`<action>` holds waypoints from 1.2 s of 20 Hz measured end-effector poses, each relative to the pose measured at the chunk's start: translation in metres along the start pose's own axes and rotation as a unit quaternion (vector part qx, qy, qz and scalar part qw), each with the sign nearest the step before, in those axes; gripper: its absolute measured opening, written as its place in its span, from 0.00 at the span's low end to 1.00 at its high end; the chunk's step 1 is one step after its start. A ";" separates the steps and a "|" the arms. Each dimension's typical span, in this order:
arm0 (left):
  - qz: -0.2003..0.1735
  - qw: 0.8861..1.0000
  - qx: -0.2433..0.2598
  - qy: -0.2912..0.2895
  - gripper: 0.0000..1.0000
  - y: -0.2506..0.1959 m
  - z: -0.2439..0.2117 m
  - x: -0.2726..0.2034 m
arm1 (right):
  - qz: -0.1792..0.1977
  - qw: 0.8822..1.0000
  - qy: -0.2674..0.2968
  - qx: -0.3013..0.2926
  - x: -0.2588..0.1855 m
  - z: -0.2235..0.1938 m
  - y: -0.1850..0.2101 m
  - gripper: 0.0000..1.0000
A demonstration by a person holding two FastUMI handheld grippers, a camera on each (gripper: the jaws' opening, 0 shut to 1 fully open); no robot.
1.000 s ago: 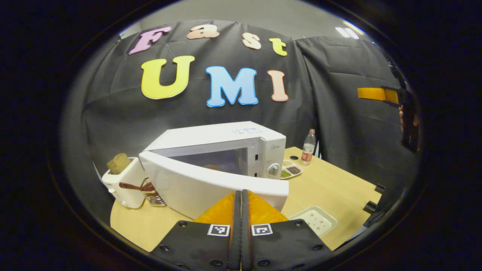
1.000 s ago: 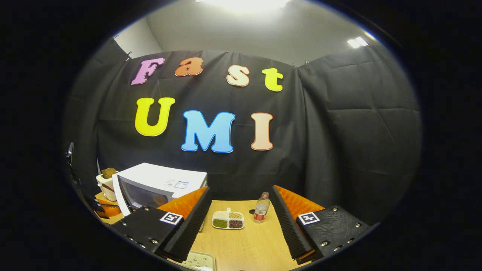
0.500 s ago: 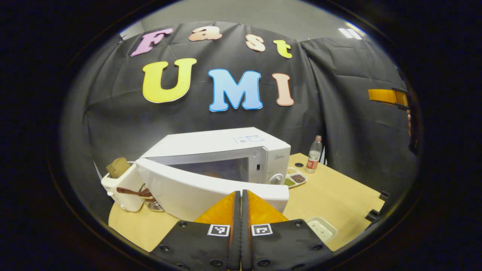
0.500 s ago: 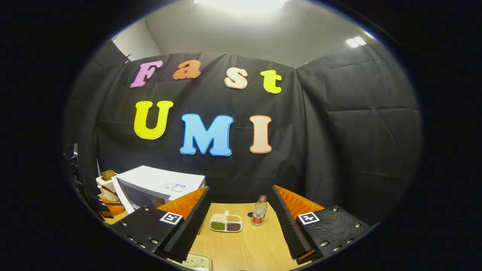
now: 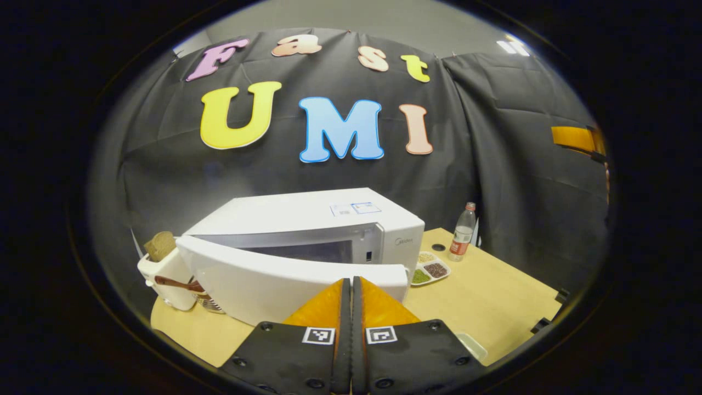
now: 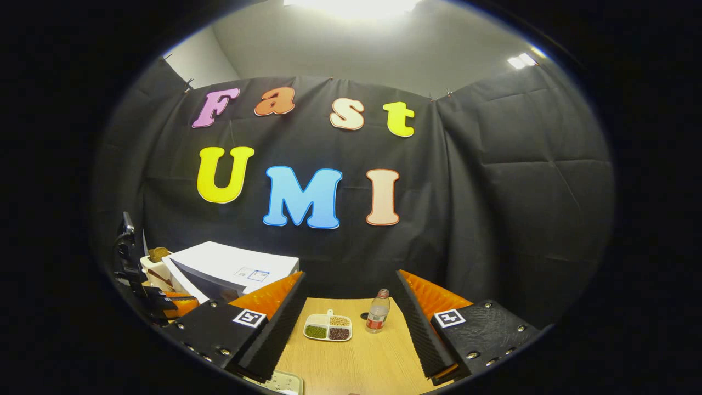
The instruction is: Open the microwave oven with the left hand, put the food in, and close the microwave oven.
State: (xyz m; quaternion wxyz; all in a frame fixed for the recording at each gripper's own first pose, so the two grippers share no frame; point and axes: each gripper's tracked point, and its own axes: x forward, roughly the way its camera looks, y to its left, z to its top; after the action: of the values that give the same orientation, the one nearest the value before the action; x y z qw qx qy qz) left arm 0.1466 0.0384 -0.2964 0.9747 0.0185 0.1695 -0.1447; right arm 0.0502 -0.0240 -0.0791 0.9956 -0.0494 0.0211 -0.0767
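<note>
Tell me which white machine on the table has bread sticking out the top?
The toaster, the small white box at the table's left end. A brown slice of bread pokes up from its top. The microwave beside it is bigger, with its door partly open.

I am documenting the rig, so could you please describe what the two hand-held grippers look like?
Both share one build. The left hand-held gripper has two wedge-shaped fingers on black blocks studded with screws, each block carrying a small square black-and-white marker. The right hand-held gripper shows the same blocks and markers, and its fingers have ribbed inner faces.
</note>
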 end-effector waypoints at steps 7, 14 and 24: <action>-0.004 1.000 0.002 0.011 0.08 -0.011 0.005 0.029 | -0.006 1.000 0.007 0.007 0.016 -0.006 -0.015 0.96; 0.004 1.000 -0.004 0.021 0.07 -0.010 0.003 0.057 | -0.016 1.000 0.011 0.010 0.028 -0.011 -0.032 0.96; 0.014 1.000 -0.012 0.022 0.07 -0.009 0.011 0.084 | -0.037 0.999 0.007 0.013 0.042 -0.010 -0.051 0.96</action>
State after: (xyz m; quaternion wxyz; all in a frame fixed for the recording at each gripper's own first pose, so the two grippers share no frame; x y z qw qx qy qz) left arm 0.2236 0.0059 -0.3146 0.9728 0.0125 0.1925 -0.1282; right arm 0.0833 -0.0816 -0.0849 0.9925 -0.0369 0.0257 -0.1138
